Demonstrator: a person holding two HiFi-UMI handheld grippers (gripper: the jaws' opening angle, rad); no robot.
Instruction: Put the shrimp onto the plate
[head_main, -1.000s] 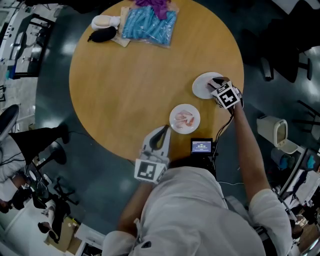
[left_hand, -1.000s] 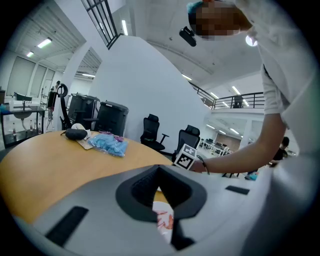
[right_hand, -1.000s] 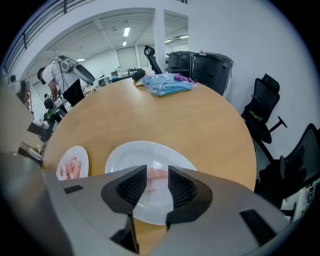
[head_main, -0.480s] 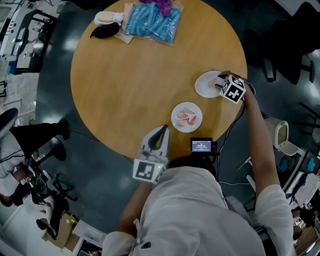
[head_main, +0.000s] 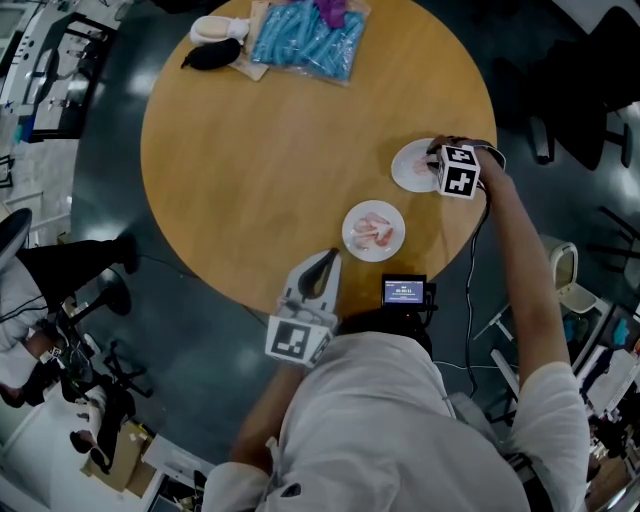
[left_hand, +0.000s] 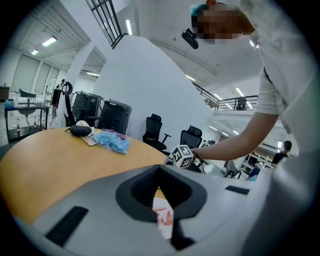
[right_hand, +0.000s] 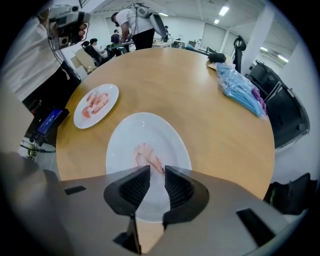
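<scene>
The round tan wooden surface (head_main: 250, 150) carried its things near the rim, and a broad stretch of bare wood lay across the middle. The right claw (right_hand: 157, 171) hung over a white oval-looking plate (right_hand: 150, 125) that sat close to the surface's right edge. Its jaws stood a narrow gap apart and were closing, with nothing between the pads. One pale pink shrimp (right_hand: 147, 156) lay on that plate, just beyond the claw's tips and apart from them. A smaller round white plate (head_main: 348, 233) sat near the front edge, to the left of the first plate and apart from it, holding a small heap of pink shrimps (head_main: 376, 232). The left claw (left_hand: 159, 170) rested at the front edge, just beside the smaller plate, with its jaw tips met and nothing held. At the far edge lay a clear bag of blue items (head_main: 305, 40), with a black pouch (head_main: 210, 57) beside it. A small black device with a lit screen (head_main: 403, 291) sat just off the front edge, near the person's white-shirted body (head_main: 400, 420).
</scene>
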